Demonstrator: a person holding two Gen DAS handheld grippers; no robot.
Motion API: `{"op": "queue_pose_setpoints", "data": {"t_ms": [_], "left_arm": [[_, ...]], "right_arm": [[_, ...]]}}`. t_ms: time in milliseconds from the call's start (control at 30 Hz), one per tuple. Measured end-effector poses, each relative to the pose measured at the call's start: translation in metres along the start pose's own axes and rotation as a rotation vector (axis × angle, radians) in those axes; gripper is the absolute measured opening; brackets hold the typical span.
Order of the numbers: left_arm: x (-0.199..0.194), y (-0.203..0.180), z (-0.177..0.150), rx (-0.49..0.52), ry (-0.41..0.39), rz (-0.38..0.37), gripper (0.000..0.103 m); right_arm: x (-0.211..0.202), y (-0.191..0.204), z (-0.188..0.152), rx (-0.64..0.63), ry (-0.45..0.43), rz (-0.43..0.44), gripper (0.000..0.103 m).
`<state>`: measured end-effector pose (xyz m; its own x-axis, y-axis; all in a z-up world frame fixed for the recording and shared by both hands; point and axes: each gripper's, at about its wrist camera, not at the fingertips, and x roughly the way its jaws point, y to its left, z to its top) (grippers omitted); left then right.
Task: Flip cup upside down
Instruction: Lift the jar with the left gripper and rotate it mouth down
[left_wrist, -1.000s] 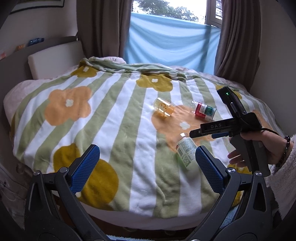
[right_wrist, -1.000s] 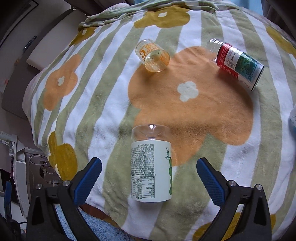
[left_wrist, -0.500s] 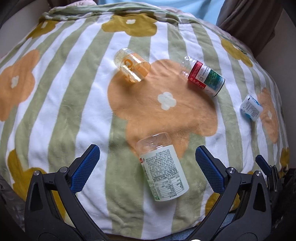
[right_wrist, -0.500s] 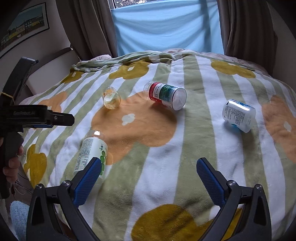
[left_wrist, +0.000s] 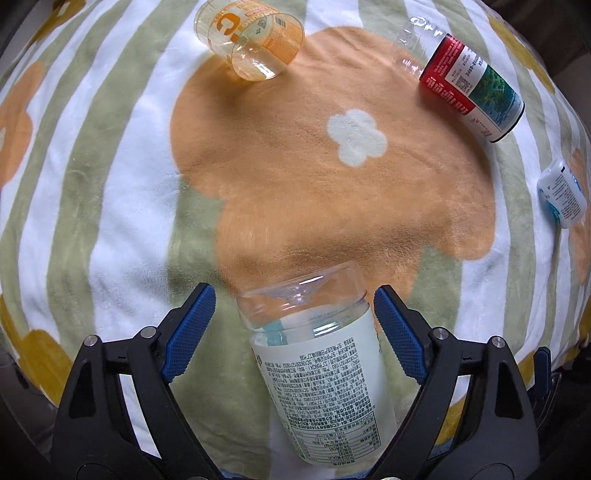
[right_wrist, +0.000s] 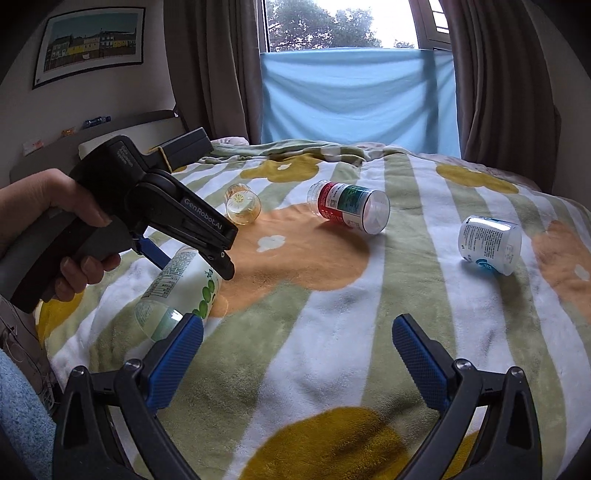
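A clear cup with a white printed label (left_wrist: 325, 373) lies on its side on the striped blanket, its clear base pointing away from me. My left gripper (left_wrist: 295, 332) is open, one blue pad on each side of the cup, not touching it. The same cup shows in the right wrist view (right_wrist: 177, 291) under the left gripper (right_wrist: 221, 258). My right gripper (right_wrist: 295, 358) is open and empty over the blanket near the bed's front edge.
On the flowered blanket (left_wrist: 295, 192) lie an orange-tinted cup (left_wrist: 251, 40), a red-and-green labelled cup (left_wrist: 472, 88) and a white-and-blue cup (left_wrist: 561, 192), all on their sides. They also show in the right wrist view (right_wrist: 243, 206), (right_wrist: 351, 210), (right_wrist: 487, 243). Curtains and a window stand behind the bed.
My left gripper has moved down and forward until its open pads flank the white-labelled cup. My right gripper has pulled back and now looks across the bed.
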<state>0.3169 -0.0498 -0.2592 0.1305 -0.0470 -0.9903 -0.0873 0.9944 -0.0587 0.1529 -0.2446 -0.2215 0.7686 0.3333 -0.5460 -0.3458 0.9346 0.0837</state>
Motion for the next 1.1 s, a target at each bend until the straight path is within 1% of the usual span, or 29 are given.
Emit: {"op": "queue_pose_setpoints", "data": {"t_ms": [33, 67, 100, 200, 333, 467, 633, 700, 800, 867, 967, 1033, 1100], "left_arm": [[0.002, 0.000, 0.001, -0.005, 0.007, -0.013, 0.074], [0.004, 0.001, 0.001, -0.011, 0.015, -0.029, 0.068], [0.005, 0.001, 0.001, -0.017, 0.019, -0.041, 0.068], [0.002, 0.000, 0.001, -0.014, -0.001, -0.040, 0.067], [-0.010, 0.000, -0.009, -0.003, -0.053, -0.057, 0.067], [-0.037, -0.001, -0.021, 0.032, -0.158, -0.065, 0.067], [-0.075, -0.003, -0.036, 0.108, -0.354, -0.038, 0.065], [-0.084, -0.001, -0.039, 0.129, -0.421, -0.026, 0.064], [-0.092, 0.002, -0.039, 0.142, -0.483, -0.027, 0.064], [-0.098, 0.007, -0.041, 0.149, -0.498, -0.036, 0.064], [-0.103, 0.002, -0.048, 0.177, -0.501, -0.030, 0.063], [-0.102, -0.002, -0.050, 0.205, -0.485, -0.023, 0.064], [-0.098, -0.006, -0.050, 0.227, -0.445, -0.009, 0.064]], "right_arm": [[0.003, -0.001, -0.002, 0.005, 0.007, 0.008, 0.102], [0.006, -0.003, -0.003, 0.015, 0.017, 0.019, 0.102], [0.007, -0.005, -0.006, 0.024, 0.021, 0.027, 0.102], [0.010, -0.006, -0.007, 0.031, 0.022, 0.031, 0.102], [0.010, -0.004, -0.008, 0.023, 0.012, 0.034, 0.102], [0.006, -0.002, -0.007, 0.017, -0.004, 0.037, 0.102], [-0.002, 0.001, -0.008, 0.014, -0.029, 0.038, 0.102], [-0.004, 0.003, -0.007, 0.011, -0.041, 0.037, 0.102], [-0.005, 0.006, -0.006, -0.003, -0.053, 0.032, 0.102], [-0.003, 0.009, -0.007, -0.014, -0.053, 0.026, 0.102], [-0.002, 0.011, -0.007, -0.022, -0.056, 0.027, 0.102], [-0.001, 0.012, -0.007, -0.028, -0.059, 0.032, 0.102], [0.002, 0.012, -0.007, -0.026, -0.056, 0.041, 0.102]]}}
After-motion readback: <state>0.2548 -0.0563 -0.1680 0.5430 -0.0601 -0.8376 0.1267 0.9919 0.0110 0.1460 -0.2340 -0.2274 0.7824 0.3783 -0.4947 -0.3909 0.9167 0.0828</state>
